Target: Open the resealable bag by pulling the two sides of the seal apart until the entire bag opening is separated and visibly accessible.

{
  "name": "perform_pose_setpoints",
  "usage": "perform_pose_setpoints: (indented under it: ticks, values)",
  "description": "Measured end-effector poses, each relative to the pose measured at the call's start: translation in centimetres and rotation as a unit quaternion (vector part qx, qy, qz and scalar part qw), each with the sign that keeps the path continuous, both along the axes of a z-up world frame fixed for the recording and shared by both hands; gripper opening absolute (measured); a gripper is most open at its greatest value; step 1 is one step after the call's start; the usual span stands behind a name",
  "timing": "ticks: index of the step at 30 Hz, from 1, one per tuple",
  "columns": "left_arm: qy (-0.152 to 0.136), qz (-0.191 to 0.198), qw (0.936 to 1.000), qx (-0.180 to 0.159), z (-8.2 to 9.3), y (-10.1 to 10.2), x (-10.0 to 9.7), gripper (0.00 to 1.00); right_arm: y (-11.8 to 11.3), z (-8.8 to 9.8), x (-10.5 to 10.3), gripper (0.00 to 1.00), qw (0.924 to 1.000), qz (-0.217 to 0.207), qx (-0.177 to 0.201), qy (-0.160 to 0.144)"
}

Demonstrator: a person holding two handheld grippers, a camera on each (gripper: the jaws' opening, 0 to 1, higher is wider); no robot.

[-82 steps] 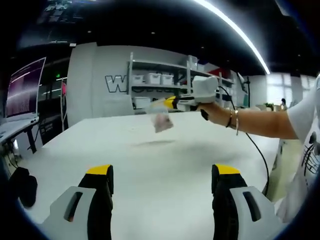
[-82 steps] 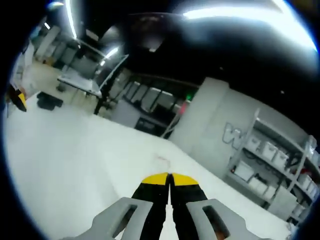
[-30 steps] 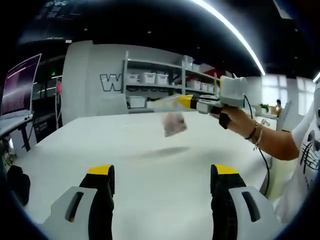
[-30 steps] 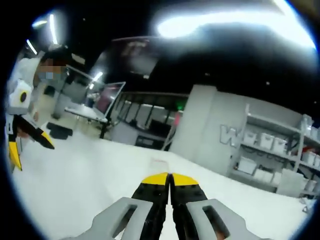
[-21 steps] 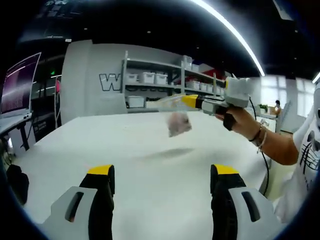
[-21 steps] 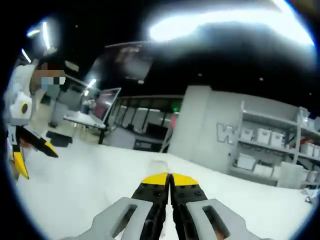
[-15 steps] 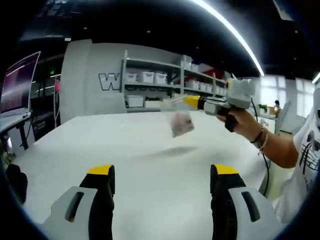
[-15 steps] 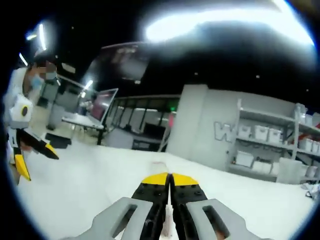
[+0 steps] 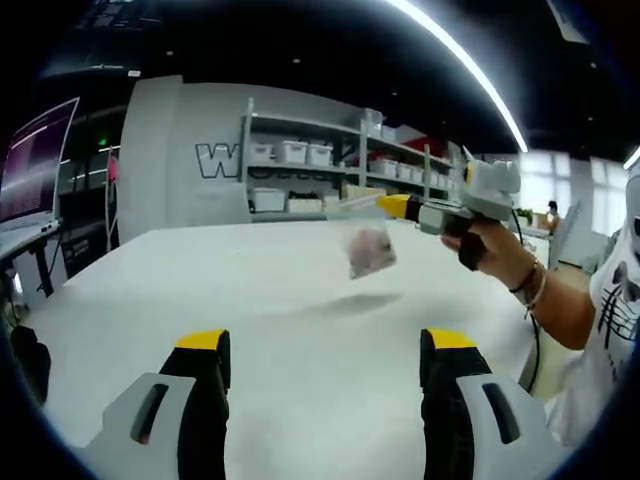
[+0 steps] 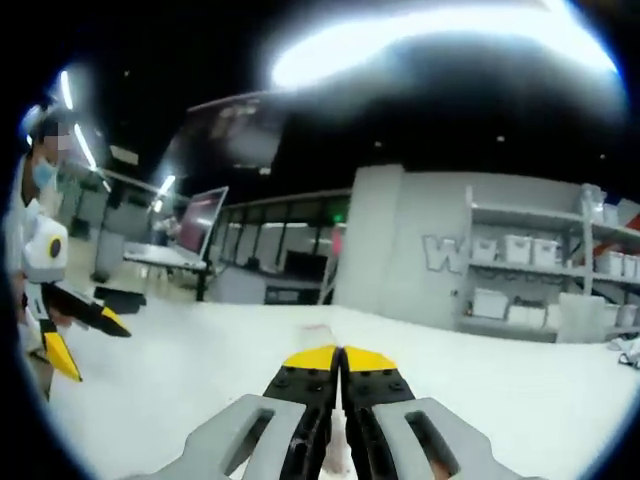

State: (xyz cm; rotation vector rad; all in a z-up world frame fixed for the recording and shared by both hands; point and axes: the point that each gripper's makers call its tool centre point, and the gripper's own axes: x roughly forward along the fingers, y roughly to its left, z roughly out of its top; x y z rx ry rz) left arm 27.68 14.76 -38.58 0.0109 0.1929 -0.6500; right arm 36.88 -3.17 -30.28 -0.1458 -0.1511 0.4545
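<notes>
Above the white table [image 9: 200,290], a clear bag [image 9: 365,240] hangs from the right gripper [image 9: 400,208].
From the left gripper view, the left gripper [image 9: 325,345] has its jaws spread wide, empty, near the table's close edge; a hand [image 9: 490,250] holds the other tool. From the right gripper view, the right gripper [image 10: 340,358] is pinched tight on the bag's top edge, the bag dangling between and below its jaws; the left gripper shows at far left.

A large outlined "W" [image 9: 214,160] stands on the grey wall [image 9: 170,150], just left of the shelves [image 9: 310,175]; the letters after it are hidden.
</notes>
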Motion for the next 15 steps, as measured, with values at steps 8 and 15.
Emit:
perform_pose_setpoints:
  ticks: [8, 15]
  values:
    - [0.001, -0.002, 1.0, -0.001, -0.2, -0.2, -0.1, 0.76, 0.5, 0.2, -1.4, 0.0, 0.9998, 0.01, 0.015, 0.001]
    - [0.002, -0.004, 1.0, 0.0, -0.3, -0.3, -0.3, 0.76, 0.6, -0.2, -2.3, 0.0, 0.9996, 0.014, 0.024, 0.005]
